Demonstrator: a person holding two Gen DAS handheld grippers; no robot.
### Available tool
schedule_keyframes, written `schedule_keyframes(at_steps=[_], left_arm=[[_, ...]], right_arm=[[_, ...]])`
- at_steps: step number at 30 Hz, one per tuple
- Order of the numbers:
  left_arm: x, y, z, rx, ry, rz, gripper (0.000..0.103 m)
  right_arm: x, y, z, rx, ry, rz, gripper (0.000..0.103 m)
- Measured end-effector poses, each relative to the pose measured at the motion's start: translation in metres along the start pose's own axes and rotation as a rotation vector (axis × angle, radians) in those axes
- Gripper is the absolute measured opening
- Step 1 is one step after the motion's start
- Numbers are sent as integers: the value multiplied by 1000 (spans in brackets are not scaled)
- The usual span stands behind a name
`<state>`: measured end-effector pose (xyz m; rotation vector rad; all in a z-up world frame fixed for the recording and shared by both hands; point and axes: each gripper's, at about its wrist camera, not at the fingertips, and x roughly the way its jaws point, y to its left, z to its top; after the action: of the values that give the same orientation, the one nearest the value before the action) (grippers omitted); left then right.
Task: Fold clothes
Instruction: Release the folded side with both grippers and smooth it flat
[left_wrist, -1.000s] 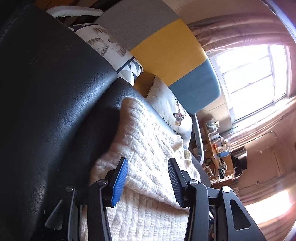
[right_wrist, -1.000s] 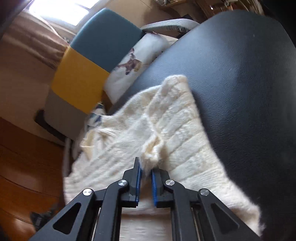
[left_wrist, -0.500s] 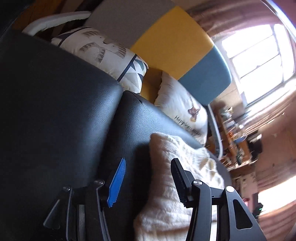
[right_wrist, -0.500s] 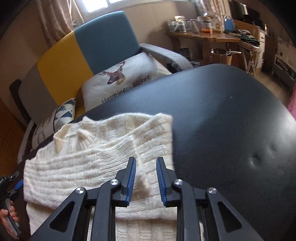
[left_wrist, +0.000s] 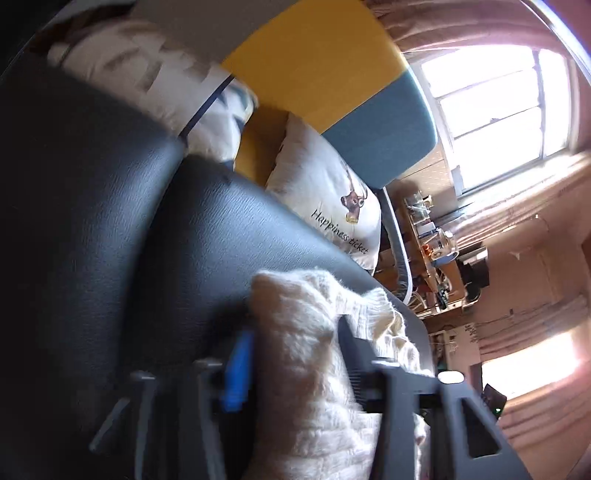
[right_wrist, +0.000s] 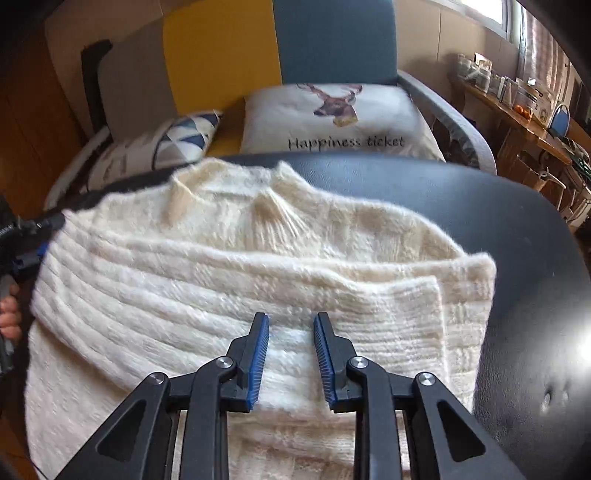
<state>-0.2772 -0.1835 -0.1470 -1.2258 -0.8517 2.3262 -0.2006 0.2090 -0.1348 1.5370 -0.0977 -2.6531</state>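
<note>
A cream knitted sweater (right_wrist: 236, 280) lies partly folded on a black padded seat (right_wrist: 517, 229), its collar toward the far edge. The left gripper (left_wrist: 291, 354) has just been closing, and its jaws now pinch the sweater's left edge. The right gripper (right_wrist: 291, 328) hovers over the near fold, jaws slightly apart with nothing gripped. Beyond the seat, a deer-print cushion (right_wrist: 332, 118) rests on a sofa (right_wrist: 221, 48).
</note>
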Motion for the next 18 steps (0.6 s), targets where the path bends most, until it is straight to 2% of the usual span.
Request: schedule_keyframes(at_steps=[4, 5, 6, 8, 10, 13, 16, 18], left_arm=[[-11, -59, -13, 351, -72, 183, 13], [-10, -62, -13, 373, -55, 180, 18], [-10, -56, -10, 341, -31, 155, 22], [-10, -38, -3, 254, 0, 117, 62], [-15, -14, 4, 163, -8, 109, 64], [-15, 16, 6, 61, 40, 55, 64], [-9, 25, 2, 59, 84, 9, 63], [-4, 27, 0, 55, 96, -48, 63]], right_arm=[[-1, -7, -9, 47, -50, 26, 24], [-1, -7, -10, 51, -55, 26, 24], [-2, -6, -11, 52, -60, 24, 24], [-3, -7, -11, 57, -65, 33, 24], [-3, -10, -10, 65, -65, 50, 25], [-3, -15, -9, 76, -66, 76, 25], [-4, -19, -11, 100, -78, 105, 25], [-4, -23, -13, 120, -85, 128, 25]])
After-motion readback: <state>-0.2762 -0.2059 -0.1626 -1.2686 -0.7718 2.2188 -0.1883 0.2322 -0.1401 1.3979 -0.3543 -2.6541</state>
